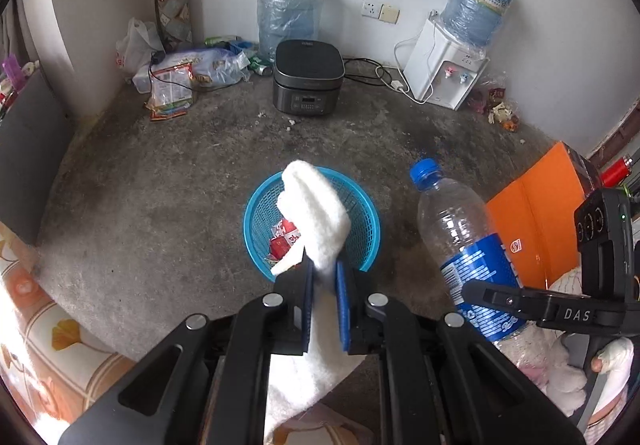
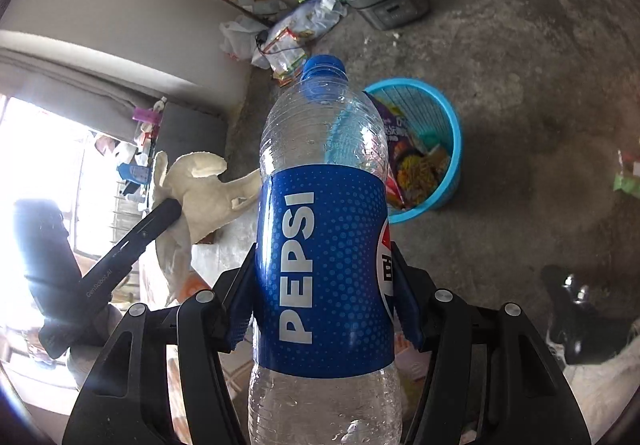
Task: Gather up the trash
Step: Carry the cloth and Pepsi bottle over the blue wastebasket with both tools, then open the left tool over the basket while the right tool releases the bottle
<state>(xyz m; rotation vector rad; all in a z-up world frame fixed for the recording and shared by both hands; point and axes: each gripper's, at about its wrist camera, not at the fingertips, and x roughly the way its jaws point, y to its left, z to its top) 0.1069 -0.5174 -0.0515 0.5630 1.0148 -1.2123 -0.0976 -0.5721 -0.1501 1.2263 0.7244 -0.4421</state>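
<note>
The left gripper is clamped on a white cloth-like wad that hangs above the blue mesh wastebasket. The right gripper pinches an empty Pepsi bottle by its label, just beside that basket. Wrappers lie inside it. Beyond it, a rice cooker sits on the concrete floor.

Daylit, blown-out window glare (left), fisheye-dark corners
</note>
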